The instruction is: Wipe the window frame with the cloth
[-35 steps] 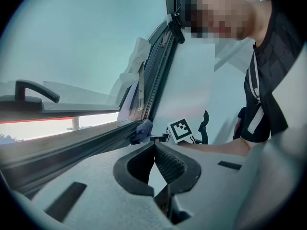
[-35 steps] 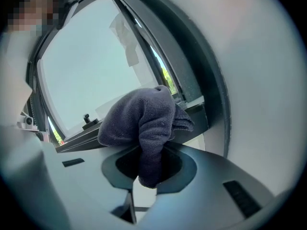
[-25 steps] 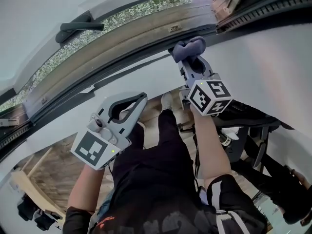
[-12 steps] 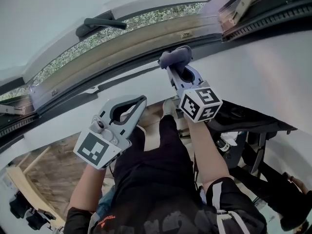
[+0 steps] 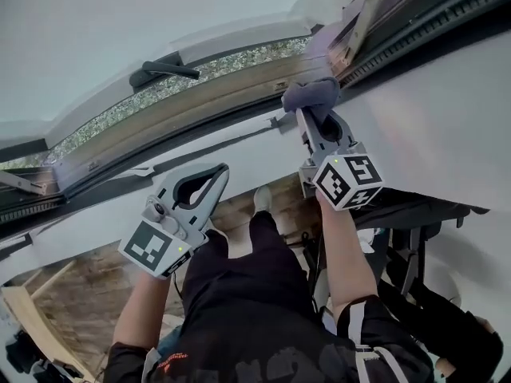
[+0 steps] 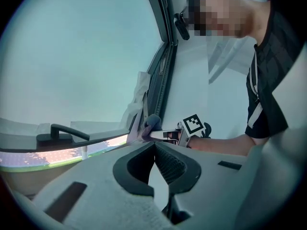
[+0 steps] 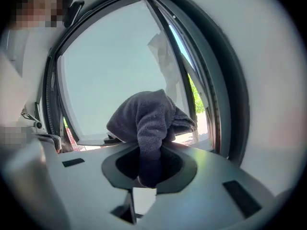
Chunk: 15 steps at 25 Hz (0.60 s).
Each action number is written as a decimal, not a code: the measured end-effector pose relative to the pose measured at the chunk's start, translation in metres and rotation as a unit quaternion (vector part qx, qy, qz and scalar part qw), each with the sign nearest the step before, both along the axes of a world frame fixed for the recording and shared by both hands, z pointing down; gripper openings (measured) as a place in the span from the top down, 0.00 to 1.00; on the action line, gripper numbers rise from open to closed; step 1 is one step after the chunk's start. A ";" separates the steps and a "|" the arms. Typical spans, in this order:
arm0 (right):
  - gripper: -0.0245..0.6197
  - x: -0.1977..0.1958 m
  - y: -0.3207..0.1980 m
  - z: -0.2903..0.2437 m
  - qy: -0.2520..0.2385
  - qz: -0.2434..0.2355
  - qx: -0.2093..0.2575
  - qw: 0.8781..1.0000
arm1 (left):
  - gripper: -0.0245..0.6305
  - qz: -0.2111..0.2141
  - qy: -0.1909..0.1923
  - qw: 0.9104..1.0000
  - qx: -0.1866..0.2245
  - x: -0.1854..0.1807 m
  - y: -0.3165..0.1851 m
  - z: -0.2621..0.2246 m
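Note:
My right gripper [image 5: 313,108] is shut on a bunched grey-purple cloth [image 5: 310,93], which presses against the window frame [image 5: 239,130] near its right corner. In the right gripper view the cloth [image 7: 146,121] hangs down between the jaws and hides the fingertips of the right gripper [image 7: 146,150]. My left gripper [image 5: 214,176] hovers lower left, below the frame, shut with nothing in it. In the left gripper view the left gripper [image 6: 154,145] has its pads together, and the cloth [image 6: 152,123] shows far off at the frame.
A black window handle [image 5: 164,68] sits on the sash at upper left. The open sash glass [image 5: 120,22] fills the top. A dark hinge rail [image 5: 423,22] runs up right. Below are the person's legs, wooden floor [image 5: 72,286] and a black stand [image 5: 407,246].
The right gripper with the cloth slid left along the frame, then back right toward the corner. The left gripper drifted slightly down and left.

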State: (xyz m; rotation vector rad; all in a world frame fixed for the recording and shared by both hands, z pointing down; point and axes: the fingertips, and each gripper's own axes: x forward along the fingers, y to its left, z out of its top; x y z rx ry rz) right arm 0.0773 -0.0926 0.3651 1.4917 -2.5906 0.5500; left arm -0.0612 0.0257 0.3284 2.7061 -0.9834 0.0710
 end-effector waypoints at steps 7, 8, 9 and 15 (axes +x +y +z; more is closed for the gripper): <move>0.88 0.019 -0.012 -0.072 -0.005 0.002 0.062 0.998 | 0.93 0.011 0.003 0.999 0.033 0.026 -0.013 -0.039; 0.88 0.022 -0.014 -0.081 -0.006 0.004 0.070 0.997 | 0.93 0.012 0.003 0.999 0.043 0.030 -0.016 -0.045; 0.88 0.026 -0.016 -0.090 -0.007 0.005 0.078 0.997 | 0.93 0.013 0.004 0.999 0.051 0.033 -0.018 -0.050; 0.88 0.040 -0.030 -0.143 -0.006 0.009 0.126 0.992 | 0.93 0.018 0.007 0.997 0.078 0.048 -0.030 -0.076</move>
